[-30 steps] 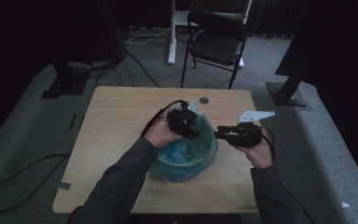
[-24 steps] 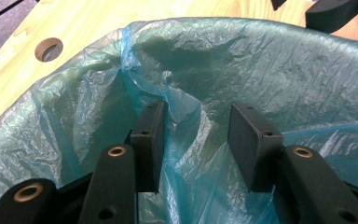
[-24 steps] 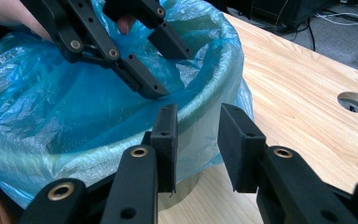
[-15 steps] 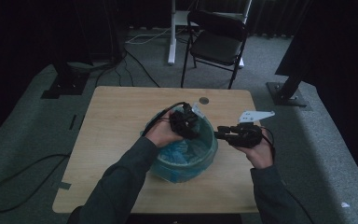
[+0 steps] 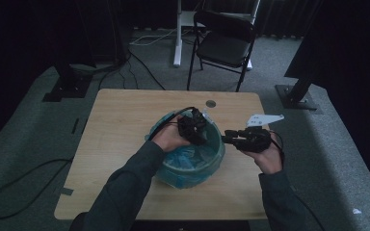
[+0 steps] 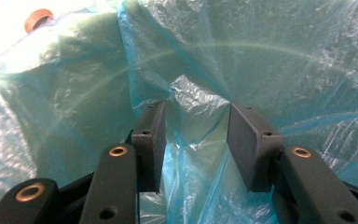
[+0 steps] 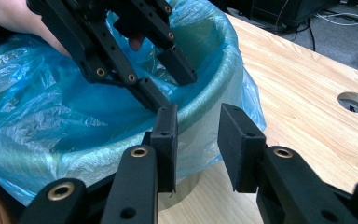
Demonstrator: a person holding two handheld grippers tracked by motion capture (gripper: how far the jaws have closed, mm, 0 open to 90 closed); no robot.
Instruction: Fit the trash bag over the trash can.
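A thin, translucent blue plastic liner bag (image 5: 188,161) is draped inside and over the rim of a round pale bin (image 7: 214,100), which is set near the middle of a light wooden table (image 5: 120,134). The left gripper (image 6: 196,140) is reached inside the bin, jaws parted, with a crumpled fold of film between them, not yet pinched. The right gripper (image 7: 196,135) is held open just outside the rim, nothing gripped. A black folding chair (image 5: 224,41) is seen on grey carpet beyond.
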